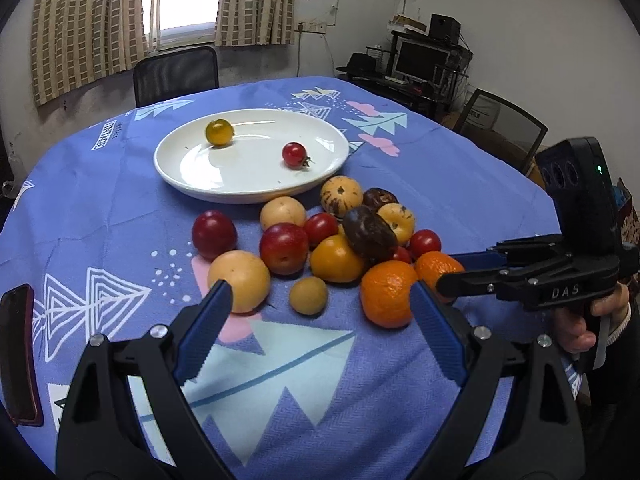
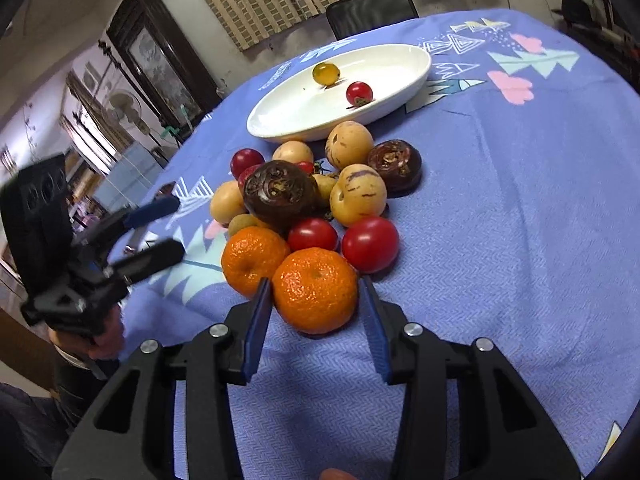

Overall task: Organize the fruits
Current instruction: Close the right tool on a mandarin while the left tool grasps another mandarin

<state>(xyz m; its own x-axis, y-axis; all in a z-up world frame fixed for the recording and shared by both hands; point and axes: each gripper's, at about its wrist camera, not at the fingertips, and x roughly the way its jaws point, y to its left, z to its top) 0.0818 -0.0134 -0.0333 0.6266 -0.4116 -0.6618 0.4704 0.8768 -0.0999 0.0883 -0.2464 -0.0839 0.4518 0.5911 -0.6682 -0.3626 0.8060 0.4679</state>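
My right fingers [image 2: 316,300] stand spread apart, one on each side of the nearest mandarin [image 2: 316,290]. I cannot tell whether the pads touch its skin; narrow gaps seem to show on both sides. A second mandarin [image 2: 254,266] sits just off my left pad, touching the first. Just beyond the tips lie two red tomatoes [image 2: 370,244], then a dark brown fruit [image 2: 280,194] resting on top of the heap, with pale yellow streaked fruits [image 2: 358,200] around it. Well ahead of the tips, past the heap, the white plate [image 2: 400,92] holds a yellow cherry tomato [image 2: 326,73] and a red cherry tomato [image 2: 359,93], apart from each other.

My left fingers [image 1: 320,300] are open wide and grip nothing. Between the tips, a little ahead, lies a small tan round fruit [image 1: 309,295] on the blue cloth of the bench [image 1: 460,208]. A large pale yellow fruit [image 1: 239,282] sits just beyond my left tip, and a mandarin [image 1: 386,294] lies against my right tip. Red plums [image 1: 214,235] lie farther ahead, short of the plate [image 1: 256,194]. A phone [image 1: 18,354] lies at the bench edge, far off to the left.
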